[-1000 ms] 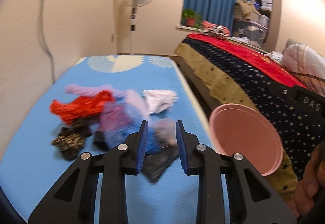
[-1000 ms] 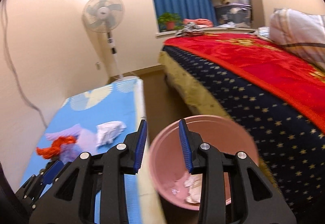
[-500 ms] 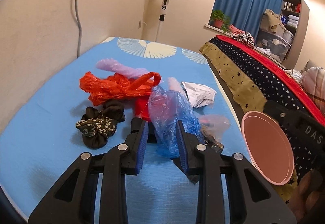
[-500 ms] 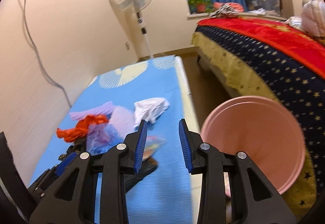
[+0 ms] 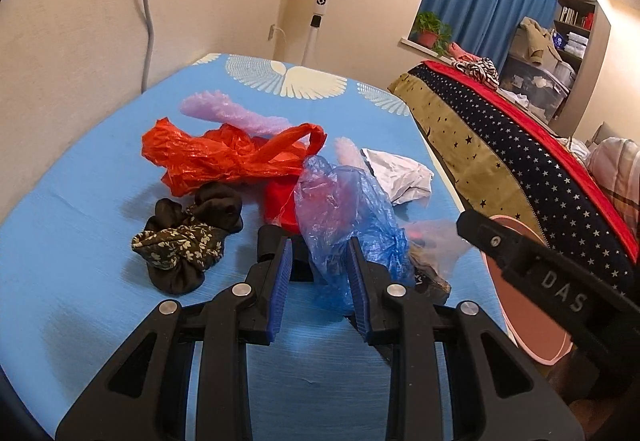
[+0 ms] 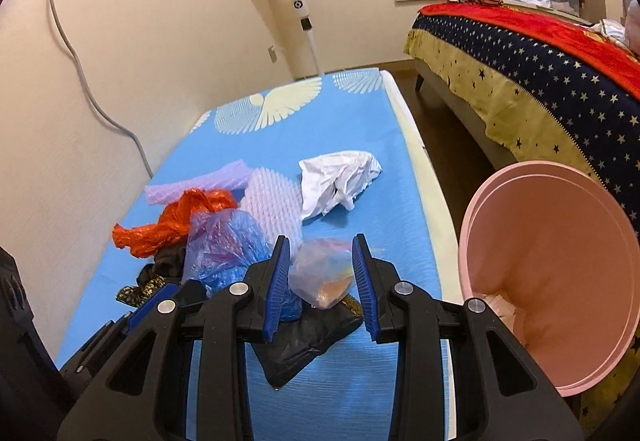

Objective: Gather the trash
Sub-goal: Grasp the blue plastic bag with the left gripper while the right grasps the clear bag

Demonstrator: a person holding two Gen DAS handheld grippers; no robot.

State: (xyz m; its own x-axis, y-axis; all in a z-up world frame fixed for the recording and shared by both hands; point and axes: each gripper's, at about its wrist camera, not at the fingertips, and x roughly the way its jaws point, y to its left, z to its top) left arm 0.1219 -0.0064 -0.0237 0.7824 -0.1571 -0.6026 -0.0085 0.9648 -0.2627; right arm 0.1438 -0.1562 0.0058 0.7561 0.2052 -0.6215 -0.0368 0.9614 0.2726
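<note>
The task looks to be in its early part. The pink bin (image 6: 560,273) stands on the floor just beside the blue mat (image 6: 352,129), between the mat and the bed, and at its bottom only a little crumpled pale trash is visible. Most of the trash is not yet collected and lies in a loose pile on the mat: a red plastic bag (image 5: 224,157), a blue plastic bag (image 5: 344,209), a clear bag with something orange inside (image 6: 324,273), a black bag (image 6: 304,341), crumpled white paper (image 6: 340,181), 2 pieces of purple foam wrap (image 6: 272,205) and a dark floral cloth (image 5: 180,241). I cannot tell if the cloth counts as trash.

The left gripper (image 5: 318,281) holds nothing; its jaws stand partly apart, and the lower end of the blue plastic bag appears between them, but the pads do not press on it. The right gripper (image 6: 318,281) is also released and empty. The clear bag lies just ahead of its fingertips, seen in the gap between them, and it rests on the black bag. The bin is to the right of this gripper, near enough for a short carry in my judgement.
</note>
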